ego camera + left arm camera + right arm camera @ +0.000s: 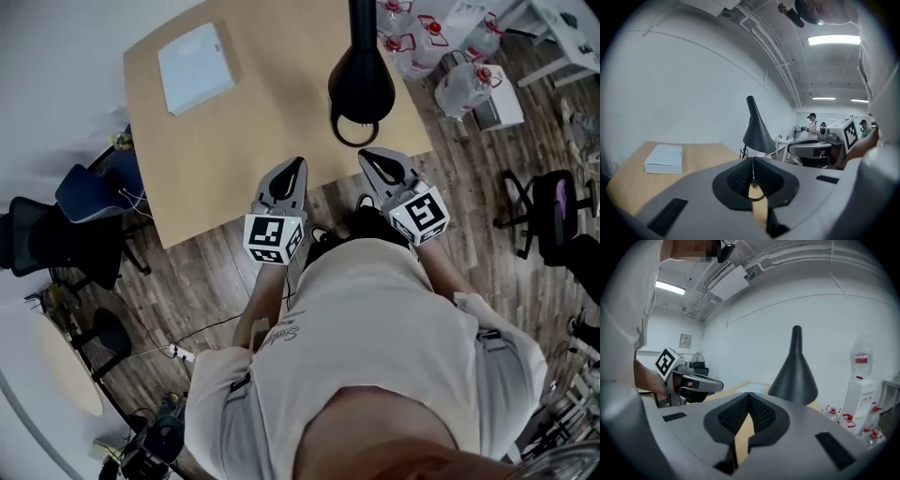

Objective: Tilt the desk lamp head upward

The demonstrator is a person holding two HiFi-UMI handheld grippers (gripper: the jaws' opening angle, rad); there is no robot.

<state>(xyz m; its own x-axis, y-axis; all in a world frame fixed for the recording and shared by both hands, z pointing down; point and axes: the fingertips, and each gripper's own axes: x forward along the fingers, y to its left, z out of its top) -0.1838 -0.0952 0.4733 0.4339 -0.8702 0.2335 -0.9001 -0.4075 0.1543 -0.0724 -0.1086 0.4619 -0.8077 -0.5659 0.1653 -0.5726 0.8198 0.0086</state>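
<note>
The wooden tabletop [234, 141] fills most of the head view. The black desk lamp head [361, 84] hangs over its near right edge, cone mouth pointing down. A flat white box [195, 67] sits well apart at the far left.

My guess is the shade is rigid and light but smooth and tapered, so jaws could slide off it. Better to pinch the rim or nudge it from underneath, and the joint will probably resist a bit.

The left gripper [293, 167] and right gripper [370, 156] hover just short of the lamp. Both have their jaws closed tip to tip, holding nothing and touching nothing.
</note>
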